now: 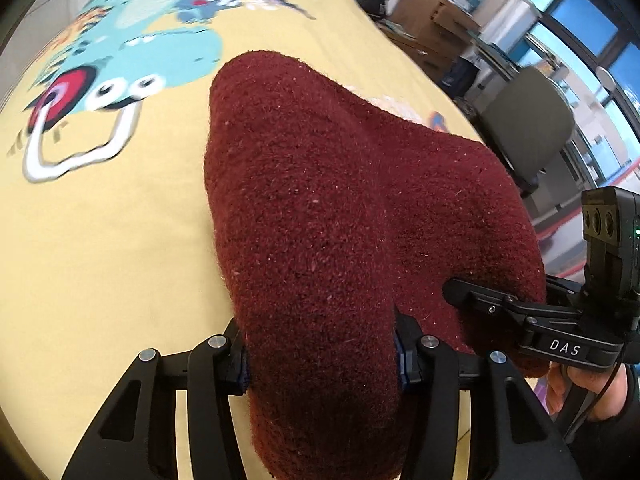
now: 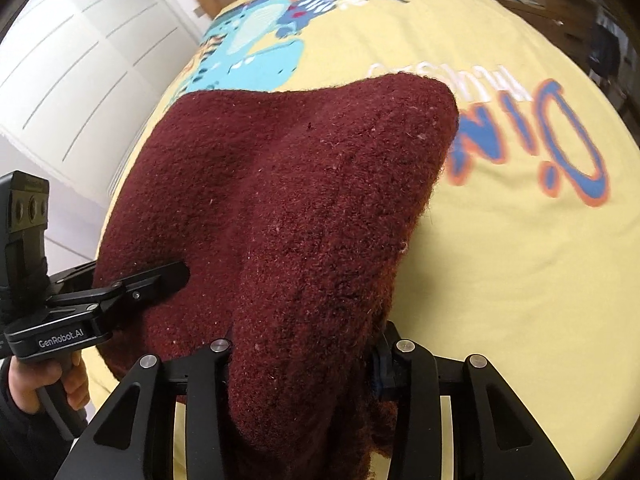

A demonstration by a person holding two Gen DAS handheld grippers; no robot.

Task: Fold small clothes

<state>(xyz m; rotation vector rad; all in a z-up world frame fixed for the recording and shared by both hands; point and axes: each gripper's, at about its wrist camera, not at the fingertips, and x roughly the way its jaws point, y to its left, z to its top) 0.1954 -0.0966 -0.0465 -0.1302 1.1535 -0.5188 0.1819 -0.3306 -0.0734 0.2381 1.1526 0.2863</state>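
A dark red knitted garment (image 1: 320, 208) hangs between both grippers above the yellow printed cloth (image 1: 100, 240). My left gripper (image 1: 322, 356) is shut on its near edge, the fabric draped over and between the fingers. My right gripper (image 2: 302, 356) is shut on the garment's (image 2: 288, 200) other near edge. Each gripper shows in the other's view: the right one (image 1: 500, 304) at the garment's right side, the left one (image 2: 140, 280) at its left side. The garment's far part rests on the cloth.
The yellow cloth (image 2: 520, 280) with a cartoon dinosaur print (image 1: 132, 52) and blue lettering (image 2: 560, 148) covers the table. A grey chair (image 1: 528, 124), cardboard boxes (image 1: 432, 20) and windows lie to the right. White cabinet doors (image 2: 80, 80) stand to the left.
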